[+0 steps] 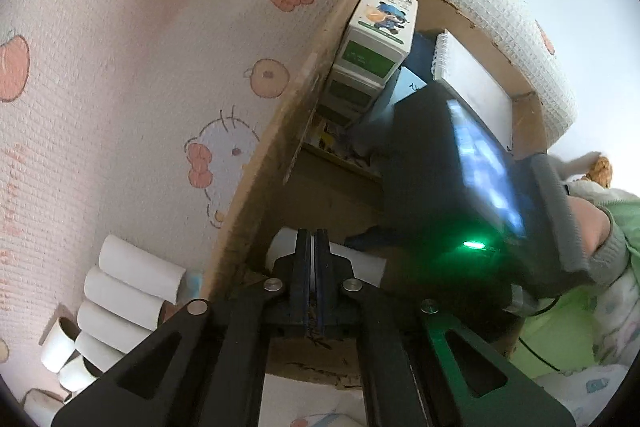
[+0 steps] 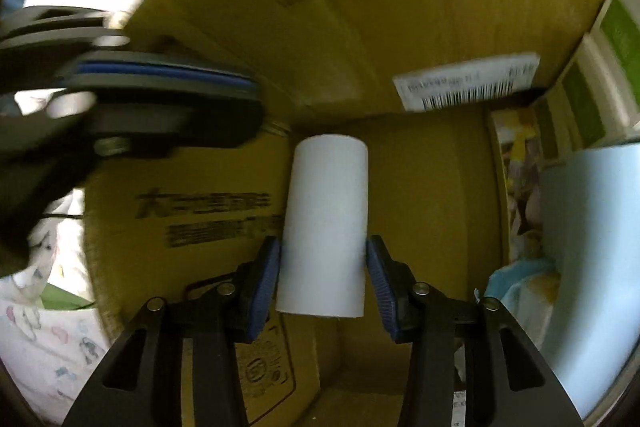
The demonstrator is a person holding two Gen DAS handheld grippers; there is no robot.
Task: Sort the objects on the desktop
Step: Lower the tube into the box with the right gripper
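My right claw [image 2: 323, 279] pinches a white paper roll [image 2: 325, 223] by its near end, both blue pads [image 2: 266, 287] flat against its sides, and it hangs inside the cardboard box [image 2: 400, 7], just above the brown floor. My left claw [image 1: 312, 269] is pressed together on nothing, poised over the same box near its edge. Further in, green-and-white cartons [image 1: 378, 39] and a spiral notebook [image 1: 468, 83] stand against the far wall. Outside, more white rolls [image 1: 120, 291] wait on the patterned cloth [image 1: 100, 107]. I judge this the placing step: next I should lower the roll until it rests, then spread the pads and lift clear, mindful of my left claw close by.
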